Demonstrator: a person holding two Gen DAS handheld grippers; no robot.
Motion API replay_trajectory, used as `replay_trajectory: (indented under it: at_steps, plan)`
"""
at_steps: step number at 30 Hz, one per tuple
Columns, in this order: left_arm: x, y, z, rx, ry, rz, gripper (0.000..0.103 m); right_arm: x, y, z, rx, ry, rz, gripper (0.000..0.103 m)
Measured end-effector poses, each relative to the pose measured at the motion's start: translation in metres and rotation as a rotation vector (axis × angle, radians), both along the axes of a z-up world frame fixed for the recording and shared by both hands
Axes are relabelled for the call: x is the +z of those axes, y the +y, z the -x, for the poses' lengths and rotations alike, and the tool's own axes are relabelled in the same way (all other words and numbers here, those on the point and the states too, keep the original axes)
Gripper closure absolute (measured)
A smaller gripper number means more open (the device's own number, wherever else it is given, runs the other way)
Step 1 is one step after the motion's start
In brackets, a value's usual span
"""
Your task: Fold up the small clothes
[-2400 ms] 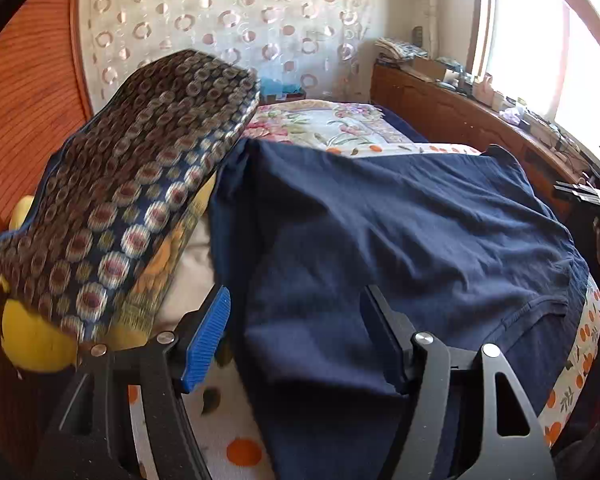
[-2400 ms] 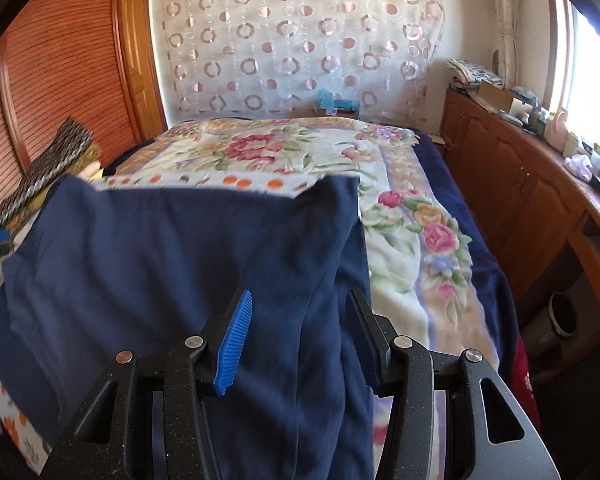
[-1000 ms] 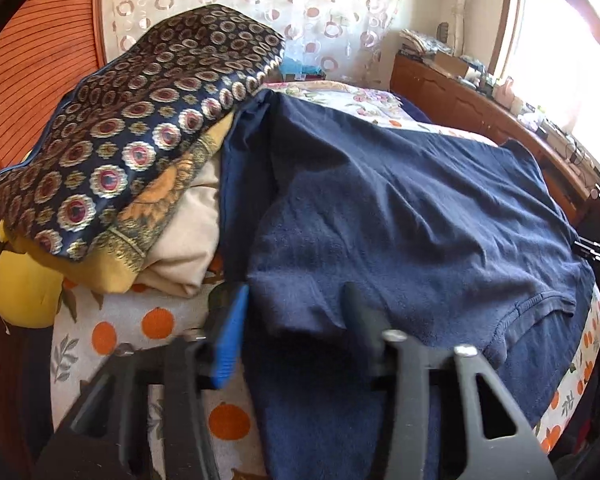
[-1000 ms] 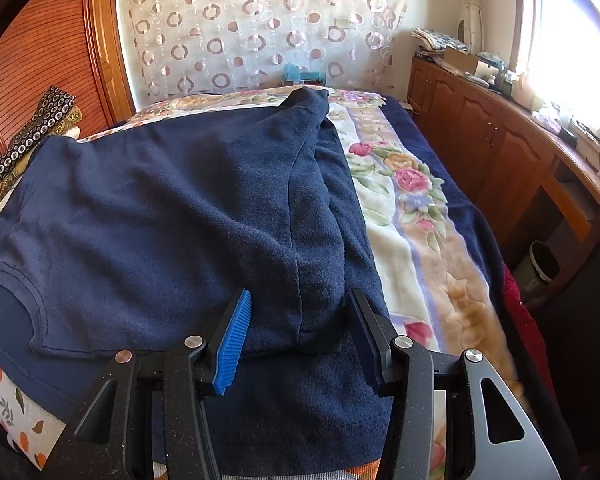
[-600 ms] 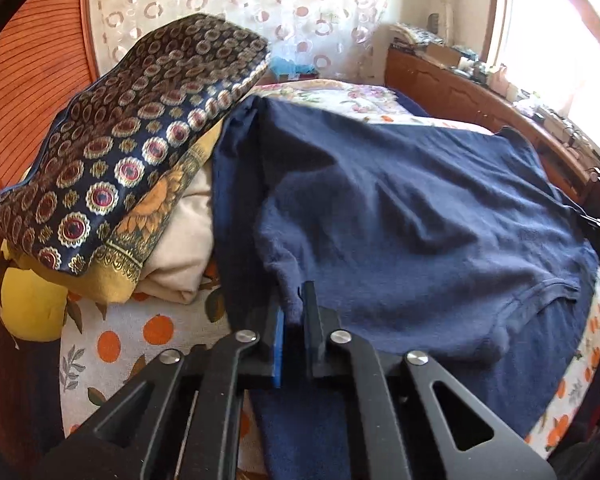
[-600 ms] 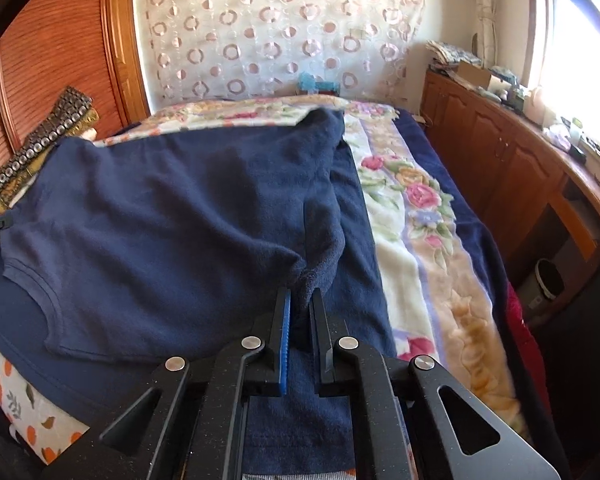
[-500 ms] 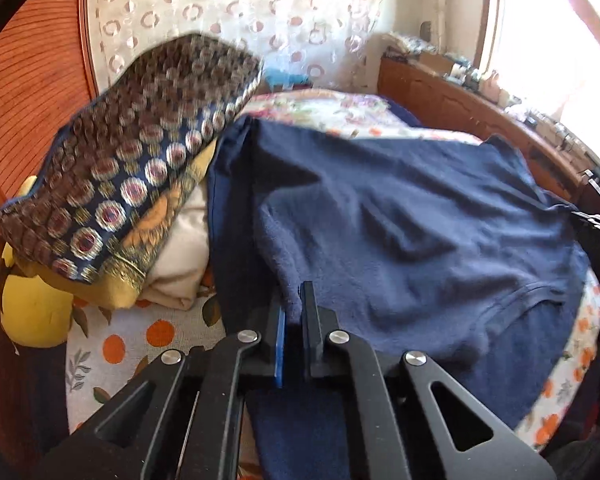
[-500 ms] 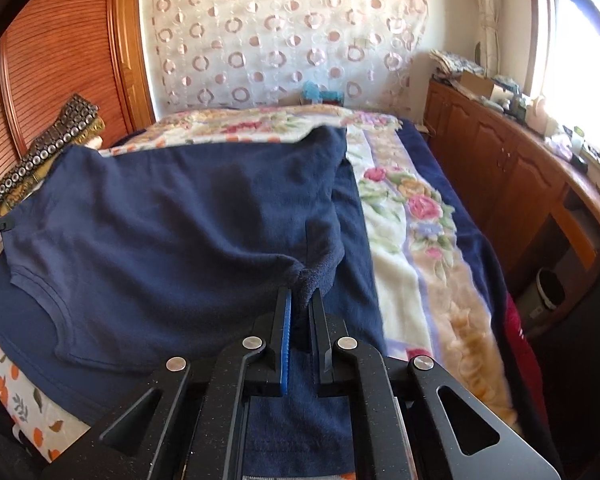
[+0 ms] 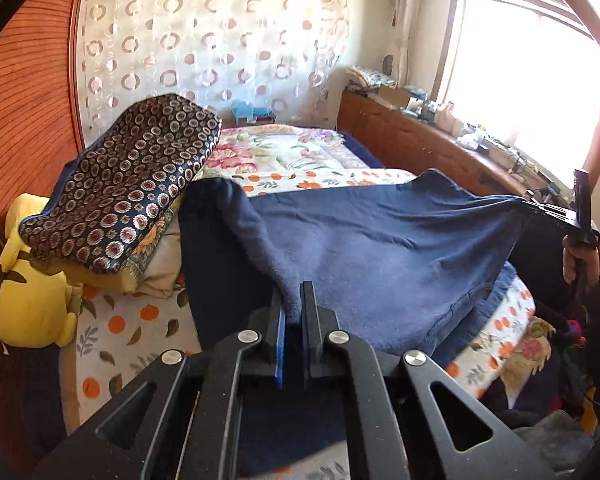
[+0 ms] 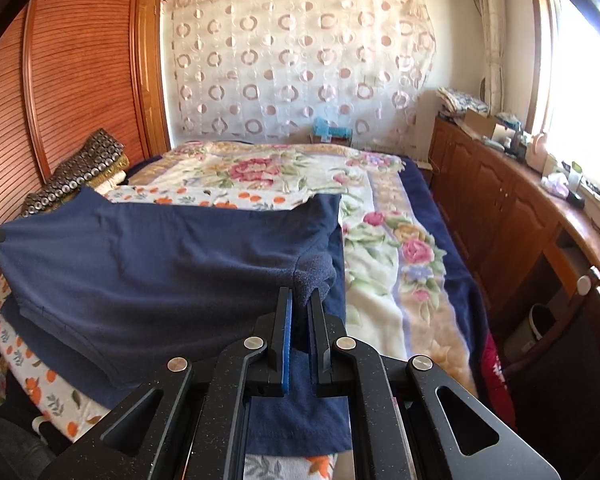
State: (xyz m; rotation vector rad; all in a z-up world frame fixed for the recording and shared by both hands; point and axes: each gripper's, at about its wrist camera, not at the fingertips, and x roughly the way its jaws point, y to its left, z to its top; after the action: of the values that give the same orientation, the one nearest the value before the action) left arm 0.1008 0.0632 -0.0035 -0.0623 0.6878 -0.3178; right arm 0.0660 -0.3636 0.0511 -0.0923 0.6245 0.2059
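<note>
Left hand-held gripper point(image 9: 293, 304): jaws pressed nearly together, pinching a bunched corner of the dark navy fleece shirt point(image 9: 380, 256). Blue pad on the inner face of the left finger, cloth rising out from between the tips.

Right hand-held gripper point(image 10: 300, 308): same state, jaws nearly closed on a rolled fold of the navy shirt's other side point(image 10: 160, 264). In the left wrist view this gripper point(image 9: 556, 220) shows at the far right edge, the shirt's edge drawn taut up to it.

Shirt hangs lifted between the two grips, the held edge raised, the rest draping down onto the bed point(image 10: 384, 248). Ribbed hem or neckline seam visible near the lower edge in both views; cannot tell which.

Under the shirt: white sheet with orange fruit and leaf print point(image 9: 120, 332). Beyond it, a floral blanket with pink roses point(image 10: 260, 168) over the far half of the bed.

Left of the shirt: a folded stack topped by a dark cloth with a ring pattern point(image 9: 128, 184), and beside it a yellow plush toy point(image 9: 28, 288). Wooden cabinet point(image 10: 500, 208) along the right wall under the window.
</note>
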Motion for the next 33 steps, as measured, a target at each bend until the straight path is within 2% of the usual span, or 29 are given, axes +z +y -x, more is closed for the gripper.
replay_trajectory:
  at_steps: [4,9,12,14,15,16,17,18,19,20,21,22,23,28,33]
  plan:
    - [-0.013,0.003,0.019,0.035,0.017,0.006,0.096,-0.005,-0.003,0.014,-0.006,-0.002,0.032,0.097]
    - [-0.069,0.005,0.018,0.070,0.136,0.005,0.096,-0.064,-0.001,0.004,-0.025,0.136,0.055,0.097]
    - [-0.081,0.005,0.017,0.079,0.155,-0.017,0.096,-0.089,0.003,0.004,-0.035,0.178,0.053,0.097]
    - [-0.081,0.005,0.017,0.073,0.157,-0.014,0.096,-0.094,0.005,0.007,-0.044,0.183,0.047,0.097]
    - [-0.079,0.004,0.019,0.071,0.154,-0.016,0.090,-0.095,0.005,0.008,-0.050,0.184,0.051,0.097]
    - [-0.077,0.005,0.021,0.075,0.149,-0.022,0.085,-0.095,0.005,0.009,-0.051,0.183,0.053,0.092]
    - [-0.076,0.006,0.022,0.081,0.140,-0.026,0.072,-0.093,0.006,0.010,-0.056,0.181,0.055,0.088]
    - [-0.074,0.010,0.025,0.089,0.126,-0.020,0.062,-0.090,0.007,0.009,-0.045,0.175,0.052,0.081]
    - [-0.073,0.014,0.028,0.095,0.118,-0.008,0.058,-0.086,0.008,0.007,-0.054,0.166,0.054,0.070]
    - [-0.072,0.018,0.030,0.102,0.115,0.003,0.056,-0.081,0.009,0.006,-0.062,0.154,0.051,0.064]
    - [-0.071,0.021,0.030,0.114,0.117,0.007,0.051,-0.077,0.011,0.008,-0.067,0.138,0.044,0.050]
    - [-0.071,0.025,0.030,0.131,0.117,0.004,0.046,-0.073,0.014,0.013,-0.065,0.123,0.036,0.046]
    - [-0.070,0.026,0.030,0.140,0.112,-0.001,0.037,-0.071,0.017,0.016,-0.059,0.108,0.026,0.045]
    - [-0.074,0.032,0.027,0.175,0.106,-0.012,0.035,-0.069,0.048,0.031,0.025,0.068,-0.027,0.041]
    - [-0.082,0.029,0.023,0.200,0.120,-0.014,0.035,-0.088,0.095,0.035,0.144,0.092,-0.060,0.041]
